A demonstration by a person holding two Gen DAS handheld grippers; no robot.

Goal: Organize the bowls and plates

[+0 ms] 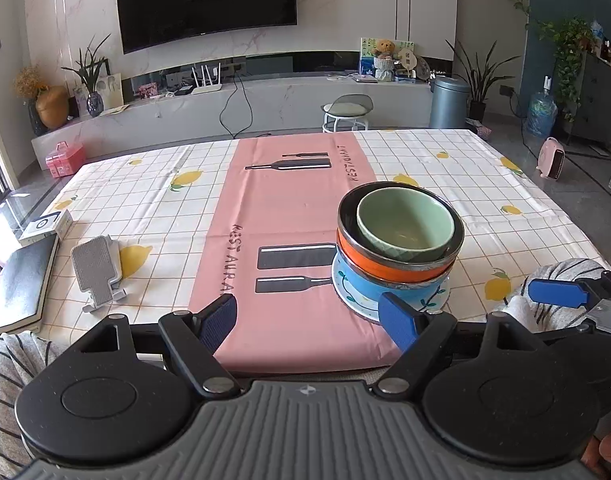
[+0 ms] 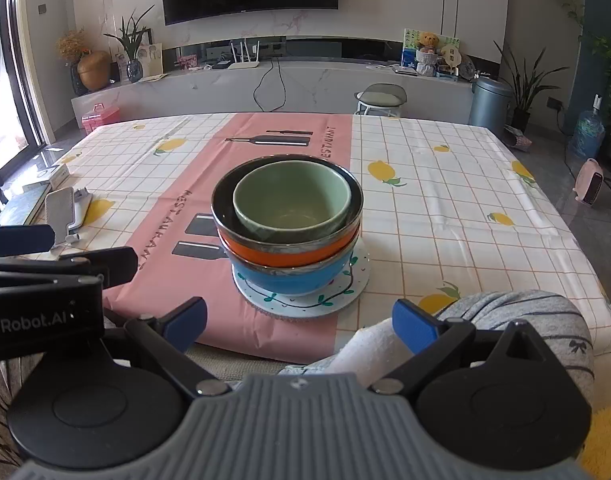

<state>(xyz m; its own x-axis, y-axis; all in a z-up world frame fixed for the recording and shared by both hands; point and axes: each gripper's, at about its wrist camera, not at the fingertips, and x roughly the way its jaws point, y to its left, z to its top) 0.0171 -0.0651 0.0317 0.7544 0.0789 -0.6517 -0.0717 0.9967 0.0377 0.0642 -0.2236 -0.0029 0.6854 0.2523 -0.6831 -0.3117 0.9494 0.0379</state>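
Observation:
A stack stands on the pink runner: a pale green bowl (image 1: 405,224) (image 2: 291,200) nests in an orange bowl (image 1: 389,268) (image 2: 285,254), which sits in a blue bowl (image 1: 369,286) (image 2: 289,278) on a white patterned plate (image 1: 355,302) (image 2: 301,300). My left gripper (image 1: 311,320) is open near the table's front edge, with the stack just beyond its right finger. My right gripper (image 2: 301,320) is open too, held back from the stack with nothing between its fingers. Each view catches the other gripper at its side.
A grey phone stand (image 1: 99,266) (image 2: 61,210), a dark notebook (image 1: 19,280) and a small white box (image 1: 47,224) lie at the table's left side. A person's striped sleeve or knee (image 2: 533,320) shows at the front right. A stool (image 1: 347,112) stands beyond the far edge.

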